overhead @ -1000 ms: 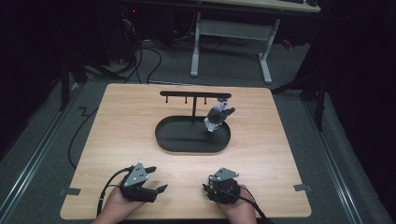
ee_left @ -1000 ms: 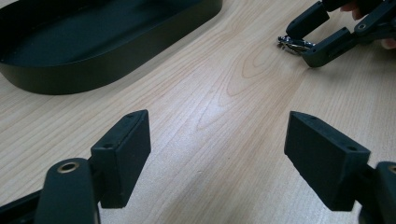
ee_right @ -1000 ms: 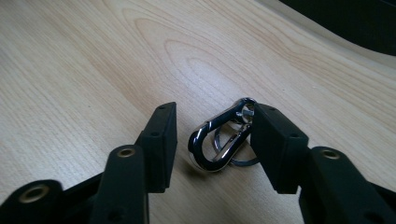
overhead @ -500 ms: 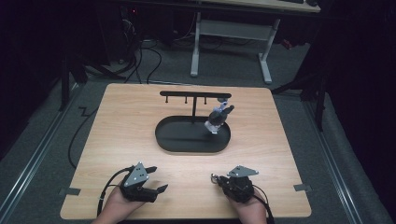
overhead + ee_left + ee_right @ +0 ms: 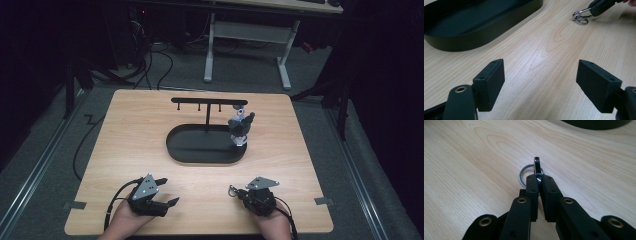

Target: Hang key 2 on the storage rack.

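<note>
— Since jaws have just been closing, right gripper (image 5: 539, 178) clamped on key ring clasp (image 5: 537, 165), low over table (image 5: 150, 125)?
— Confirmed. Left gripper (image 5: 540, 82) wide open, empty, parked near tray (image 5: 474, 27).

Looking along my right gripper (image 5: 538, 180), I see its two black jaws have just been closing and are now pinched on a metal clasp (image 5: 537, 166) whose dark tip sticks out beyond the pads. A silver key ring (image 5: 523, 176) hangs from the clasp, lying to its left and partly behind the jaw tips, against the wooden table (image 5: 474, 157). Far beyond the clasp, at the top edge, I catch the rim of a black tray (image 5: 599, 123).
</note>
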`<action>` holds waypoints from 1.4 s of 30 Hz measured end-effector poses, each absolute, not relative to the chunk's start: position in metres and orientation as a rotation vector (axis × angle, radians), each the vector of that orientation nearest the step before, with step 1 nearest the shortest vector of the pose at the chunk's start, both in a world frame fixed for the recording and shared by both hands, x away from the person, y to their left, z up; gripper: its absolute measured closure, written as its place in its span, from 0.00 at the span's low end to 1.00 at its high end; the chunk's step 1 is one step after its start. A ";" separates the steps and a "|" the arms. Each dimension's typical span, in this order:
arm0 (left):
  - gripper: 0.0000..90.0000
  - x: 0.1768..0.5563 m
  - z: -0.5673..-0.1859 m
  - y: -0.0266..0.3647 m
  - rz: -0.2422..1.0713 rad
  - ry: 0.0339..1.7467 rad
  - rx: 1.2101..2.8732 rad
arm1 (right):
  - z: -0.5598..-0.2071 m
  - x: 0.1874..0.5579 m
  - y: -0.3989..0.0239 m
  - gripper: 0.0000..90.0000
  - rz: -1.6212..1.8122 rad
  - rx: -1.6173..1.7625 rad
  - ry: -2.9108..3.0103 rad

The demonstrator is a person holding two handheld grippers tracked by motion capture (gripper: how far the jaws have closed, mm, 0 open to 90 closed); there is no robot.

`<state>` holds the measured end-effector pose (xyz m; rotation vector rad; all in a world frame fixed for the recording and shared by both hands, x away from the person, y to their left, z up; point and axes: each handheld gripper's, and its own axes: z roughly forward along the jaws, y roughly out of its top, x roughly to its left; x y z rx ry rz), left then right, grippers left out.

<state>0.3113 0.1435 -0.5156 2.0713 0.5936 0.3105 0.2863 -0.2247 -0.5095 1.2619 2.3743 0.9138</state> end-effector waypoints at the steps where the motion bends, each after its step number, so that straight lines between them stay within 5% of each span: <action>1: 0.26 0.312 -0.516 0.144 0.306 0.594 2.073 | -0.510 0.286 -0.228 0.95 0.913 1.269 2.368; 16: 0.26 0.312 -0.517 0.143 0.304 0.598 2.077 | -0.504 0.268 -0.294 0.95 0.872 1.439 2.203; 42: 0.26 0.313 -0.516 0.144 0.314 0.585 2.078 | -0.491 0.305 -0.283 0.92 0.469 1.366 2.567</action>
